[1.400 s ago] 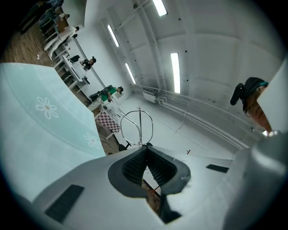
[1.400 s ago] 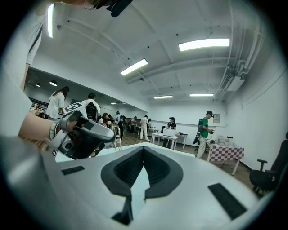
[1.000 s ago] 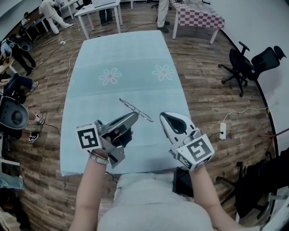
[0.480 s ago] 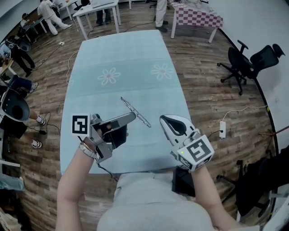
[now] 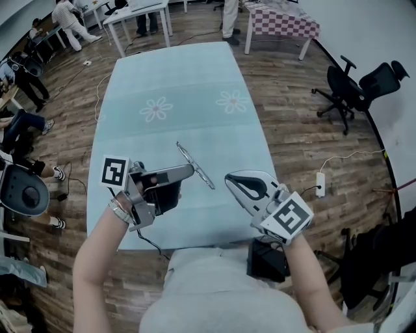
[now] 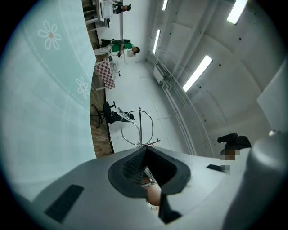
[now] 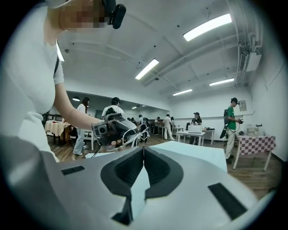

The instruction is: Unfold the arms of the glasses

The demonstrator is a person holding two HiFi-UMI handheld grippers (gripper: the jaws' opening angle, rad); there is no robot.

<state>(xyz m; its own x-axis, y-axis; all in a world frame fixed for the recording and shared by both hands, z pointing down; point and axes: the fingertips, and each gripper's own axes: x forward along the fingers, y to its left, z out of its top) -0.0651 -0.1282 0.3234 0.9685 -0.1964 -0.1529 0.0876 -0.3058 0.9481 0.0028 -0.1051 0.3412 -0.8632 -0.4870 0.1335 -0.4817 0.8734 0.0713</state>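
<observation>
Thin wire-framed glasses [image 5: 203, 175] hang above the pale blue tablecloth [image 5: 169, 84], pinched at the tip of my left gripper [image 5: 191, 169]. In the left gripper view the jaws [image 6: 145, 147] are shut on the frame, and a wire lens rim [image 6: 140, 128] sticks out past them. My right gripper [image 5: 229, 177] is just right of the glasses, jaws shut and empty, a small gap away from the frame. The right gripper view [image 7: 143, 148] looks across at the left gripper [image 7: 112, 129] and the glasses [image 7: 134, 134].
The table's near edge [image 5: 195, 242] is close to my body. Two office chairs [image 5: 354, 84] stand on the wood floor at the right, and a power strip [image 5: 320, 184] lies nearer. Other tables [image 5: 140, 16] and several people are at the back and left.
My left hand has rolled, turning its marker cube up and to the left, and the glasses have swung with it. The right gripper has shifted left toward the glasses.
</observation>
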